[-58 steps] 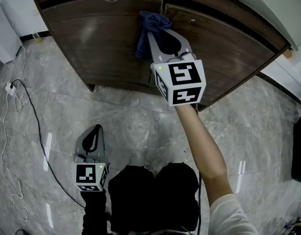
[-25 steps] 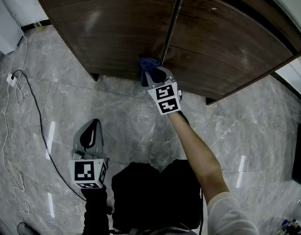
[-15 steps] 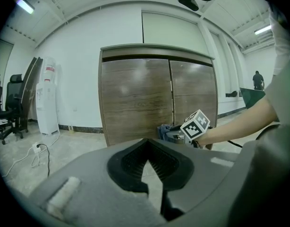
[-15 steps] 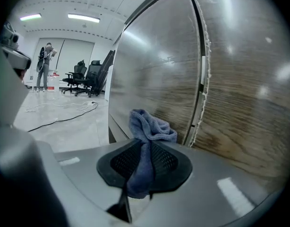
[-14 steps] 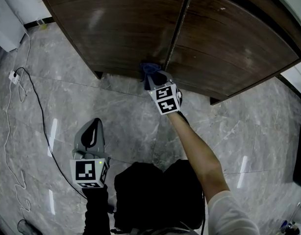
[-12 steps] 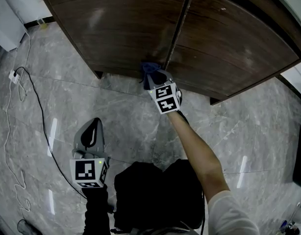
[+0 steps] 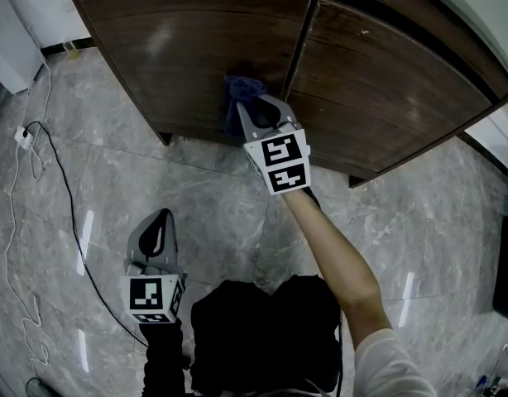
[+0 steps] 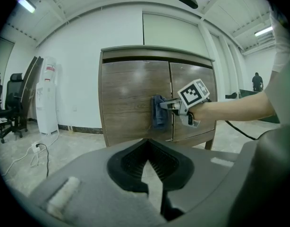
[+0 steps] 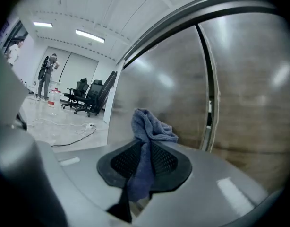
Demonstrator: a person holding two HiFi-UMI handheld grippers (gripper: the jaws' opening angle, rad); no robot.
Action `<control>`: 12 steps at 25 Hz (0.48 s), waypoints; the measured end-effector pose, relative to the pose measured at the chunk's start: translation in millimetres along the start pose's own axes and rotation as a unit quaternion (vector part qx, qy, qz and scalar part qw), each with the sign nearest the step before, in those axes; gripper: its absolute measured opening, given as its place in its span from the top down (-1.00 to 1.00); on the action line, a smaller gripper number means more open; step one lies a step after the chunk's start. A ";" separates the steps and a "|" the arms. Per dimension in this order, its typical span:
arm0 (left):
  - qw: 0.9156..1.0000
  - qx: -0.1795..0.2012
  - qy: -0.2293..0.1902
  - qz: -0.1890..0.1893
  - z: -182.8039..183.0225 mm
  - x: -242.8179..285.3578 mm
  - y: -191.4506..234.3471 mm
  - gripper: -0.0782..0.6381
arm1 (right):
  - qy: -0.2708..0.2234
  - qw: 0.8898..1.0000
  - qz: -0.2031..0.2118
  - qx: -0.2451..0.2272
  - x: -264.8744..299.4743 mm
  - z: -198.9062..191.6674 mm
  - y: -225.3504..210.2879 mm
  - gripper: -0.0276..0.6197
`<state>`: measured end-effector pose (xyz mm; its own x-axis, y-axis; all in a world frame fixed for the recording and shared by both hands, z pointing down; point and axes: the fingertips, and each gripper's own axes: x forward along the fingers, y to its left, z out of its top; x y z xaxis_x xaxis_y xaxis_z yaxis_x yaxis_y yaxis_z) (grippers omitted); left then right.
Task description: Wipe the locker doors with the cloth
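Cloth (image 7: 239, 91), blue and bunched, is sitting pinched in the right gripper (image 7: 254, 110), whose jaws are closing on its middle while a loose tail is hanging down between them in the right gripper view. The bunched end is lying against the left door (image 7: 175, 52) of the brown wooden locker (image 7: 386, 151), in the door's lower half and just left of the seam that is dividing it from the right door (image 7: 378, 89). Both doors are standing closed, so nothing of the locker's inside is showing. The person's bare right forearm (image 7: 333, 251) is reaching out from the near edge toward the locker.

Nearer to the person and well left of that, the left gripper (image 7: 161, 220) is hanging over the grey marble floor (image 7: 229, 197), well apart from the locker. Its jaws are pressing together at the tips with nothing between them, and its own view is looking across at the locker front and the cloth.

A black cable (image 7: 59, 197) is trailing over the floor at the far left. A white water dispenser (image 8: 46, 96) is standing left of the locker.
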<state>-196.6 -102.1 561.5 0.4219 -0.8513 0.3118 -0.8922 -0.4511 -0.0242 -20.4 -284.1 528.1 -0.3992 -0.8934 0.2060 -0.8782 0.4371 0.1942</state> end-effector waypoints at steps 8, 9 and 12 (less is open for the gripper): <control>1.000 -0.001 -0.004 -0.004 5.3 -1.3 -4.5 0.78 | -0.066 0.998 0.004 0.009 -14.9 107.3 -15.9 0.72; 1.000 0.000 -0.005 -0.004 5.6 -1.6 -4.3 0.78 | -0.072 0.997 0.005 0.009 -16.0 117.9 -17.1 0.72; 1.000 0.000 -0.006 0.000 6.6 -4.0 -2.1 0.78 | -0.089 0.996 0.005 0.004 -20.4 147.6 -20.6 0.72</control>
<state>-195.3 -99.6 554.1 0.4236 -0.8545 0.3006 -0.8923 -0.4508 -0.0242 -33.0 -290.1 378.3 -0.4483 -0.8933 0.0337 -0.8756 0.4464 0.1845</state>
